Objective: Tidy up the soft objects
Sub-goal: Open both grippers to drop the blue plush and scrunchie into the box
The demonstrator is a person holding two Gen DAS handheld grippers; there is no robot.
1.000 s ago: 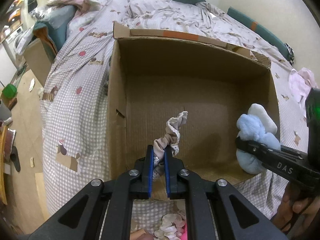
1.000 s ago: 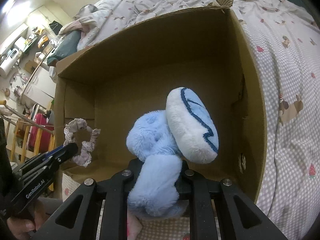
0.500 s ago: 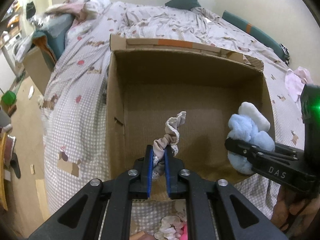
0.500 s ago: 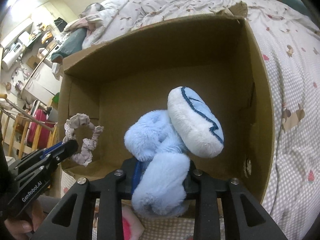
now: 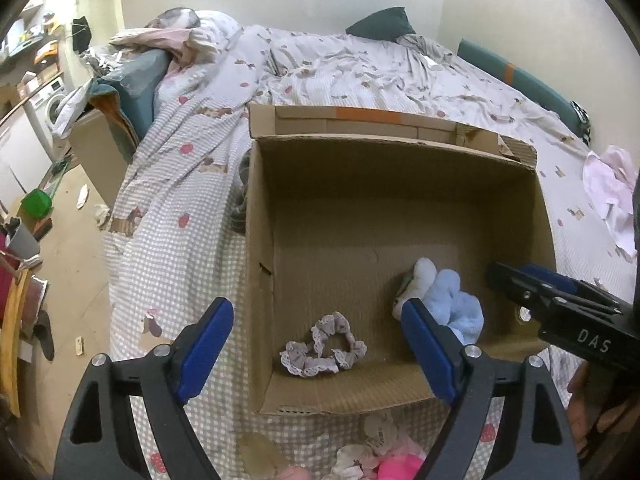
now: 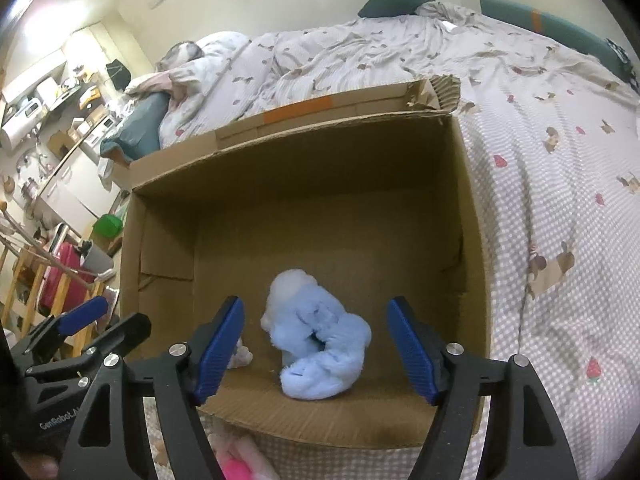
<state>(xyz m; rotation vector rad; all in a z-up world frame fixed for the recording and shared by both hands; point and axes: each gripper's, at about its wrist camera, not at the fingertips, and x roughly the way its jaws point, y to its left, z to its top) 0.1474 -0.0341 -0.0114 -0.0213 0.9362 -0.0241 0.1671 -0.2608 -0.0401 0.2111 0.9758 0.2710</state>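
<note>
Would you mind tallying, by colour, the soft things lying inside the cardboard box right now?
Light blue: 1, the plush toy on the right of the cardboard box floor.
Grey-lilac: 1, the lace scrunchie near the front.
Total: 2.

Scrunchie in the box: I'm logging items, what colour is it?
The scrunchie is greyish mauve with pale lace edging, clearest in the left wrist view.

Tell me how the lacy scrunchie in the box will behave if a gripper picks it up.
The scrunchie would probably go limp and droop, since it lies as a loose, flattened fabric ring on the cardboard box floor. It looks light for its size, being thin ruffled cloth. It seems unlikely to roll or slip, given its crinkled lace edge.
</note>
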